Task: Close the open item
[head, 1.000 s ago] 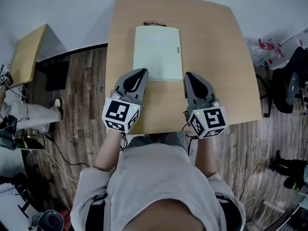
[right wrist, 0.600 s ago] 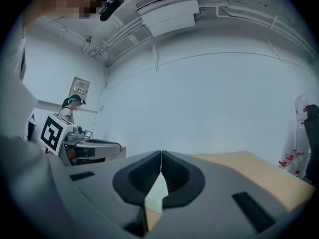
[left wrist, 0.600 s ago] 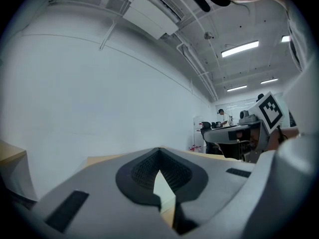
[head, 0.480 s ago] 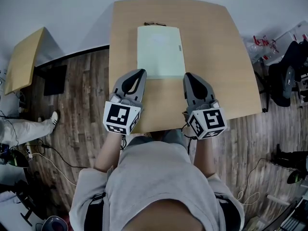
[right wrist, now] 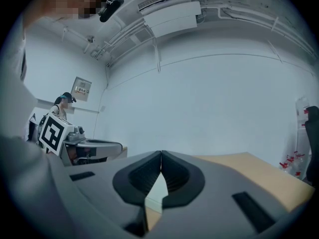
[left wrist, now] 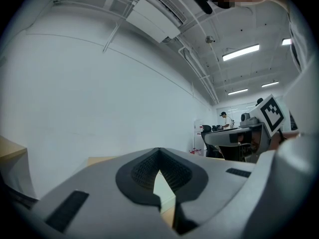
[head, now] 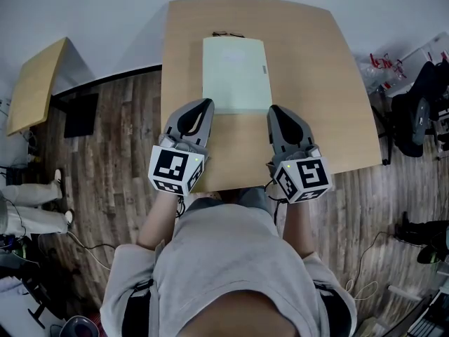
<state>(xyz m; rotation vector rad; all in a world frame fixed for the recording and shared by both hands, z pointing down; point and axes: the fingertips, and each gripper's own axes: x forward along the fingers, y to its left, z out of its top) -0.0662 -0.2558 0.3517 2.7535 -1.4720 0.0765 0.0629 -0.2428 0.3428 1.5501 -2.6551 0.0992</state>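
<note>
Pale green folder (head: pixel 236 74), upper centre — looks thin, light, probably floppy; best taken at a free edge. Left gripper (head: pixel 202 106), right gripper (head: pixel 275 111) — jaws pressed together, empty.

One pale green folder (head: pixel 236 74), one small dark item (head: pixel 226 34), one tabletop (head: pixel 316 83), and two tongs: left tongs (head: pixel 204 105), right tongs (head: pixel 274 109).
</note>
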